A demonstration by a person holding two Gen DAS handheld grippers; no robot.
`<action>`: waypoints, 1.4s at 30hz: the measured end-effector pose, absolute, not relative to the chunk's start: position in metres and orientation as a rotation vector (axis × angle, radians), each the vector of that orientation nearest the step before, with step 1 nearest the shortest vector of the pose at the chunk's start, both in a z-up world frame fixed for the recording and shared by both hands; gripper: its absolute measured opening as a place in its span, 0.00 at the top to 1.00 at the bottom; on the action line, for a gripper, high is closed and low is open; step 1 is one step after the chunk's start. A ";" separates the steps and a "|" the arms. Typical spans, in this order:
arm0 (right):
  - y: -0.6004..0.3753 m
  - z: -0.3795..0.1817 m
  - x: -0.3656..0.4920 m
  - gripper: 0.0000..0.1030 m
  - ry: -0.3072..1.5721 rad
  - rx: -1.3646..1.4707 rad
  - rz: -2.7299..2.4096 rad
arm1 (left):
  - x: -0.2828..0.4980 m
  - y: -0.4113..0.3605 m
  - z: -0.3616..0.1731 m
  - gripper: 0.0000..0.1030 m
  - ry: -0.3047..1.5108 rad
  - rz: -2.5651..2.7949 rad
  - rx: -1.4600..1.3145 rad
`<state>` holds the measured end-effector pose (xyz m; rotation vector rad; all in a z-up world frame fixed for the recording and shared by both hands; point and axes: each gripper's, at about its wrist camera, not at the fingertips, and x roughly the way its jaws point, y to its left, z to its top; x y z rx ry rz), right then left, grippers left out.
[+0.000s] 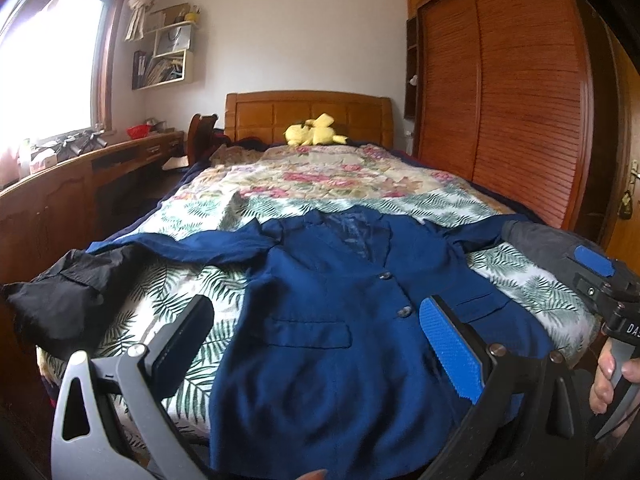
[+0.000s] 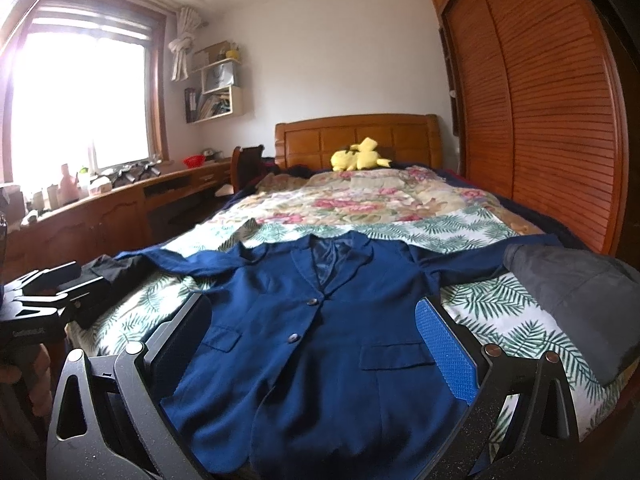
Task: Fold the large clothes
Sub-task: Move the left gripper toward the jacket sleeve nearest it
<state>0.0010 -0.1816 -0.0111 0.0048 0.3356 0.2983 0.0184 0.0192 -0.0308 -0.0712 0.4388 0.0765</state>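
Observation:
A dark blue blazer (image 1: 328, 280) (image 2: 320, 344) lies flat and face up on the bed, buttoned, collar toward the headboard, both sleeves spread sideways. My left gripper (image 1: 320, 344) hovers open over the blazer's lower hem with nothing between its fingers. My right gripper (image 2: 316, 340) is likewise open above the lower front of the blazer and holds nothing. In the left wrist view the right gripper (image 1: 600, 276) shows at the right edge, held by a hand (image 1: 608, 376). The left gripper (image 2: 48, 292) appears at the left edge of the right wrist view.
A black garment (image 1: 60, 300) lies at the bed's left edge, a grey one (image 2: 580, 300) at its right edge. A yellow plush toy (image 2: 360, 156) sits by the wooden headboard (image 2: 352, 136). A wardrobe (image 2: 540, 120) flanks the bed on the right, a desk (image 1: 80, 176) on the left.

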 end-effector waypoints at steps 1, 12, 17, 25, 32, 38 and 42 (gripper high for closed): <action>-0.179 -0.013 0.005 0.00 0.341 0.000 0.304 | 0.021 0.022 -0.033 0.00 0.447 0.085 -0.071; -0.144 -0.038 0.060 0.00 0.394 -0.044 0.394 | 0.051 0.056 -0.063 0.00 0.512 0.123 -0.084; -0.128 -0.045 0.090 0.00 0.421 -0.041 0.471 | 0.065 0.070 -0.082 0.00 0.548 0.150 -0.091; -0.097 -0.042 0.126 0.00 0.394 -0.075 0.542 | 0.078 0.086 -0.094 0.00 0.565 0.186 -0.108; -0.075 -0.051 0.162 0.00 0.398 -0.095 0.589 | 0.096 0.106 -0.102 0.00 0.595 0.230 -0.097; -0.049 -0.076 0.202 0.00 0.451 -0.137 0.623 | 0.118 0.137 -0.106 0.00 0.604 0.284 -0.090; -0.046 -0.102 0.218 0.00 0.511 -0.127 0.630 | 0.136 0.155 -0.106 0.00 0.606 0.298 -0.096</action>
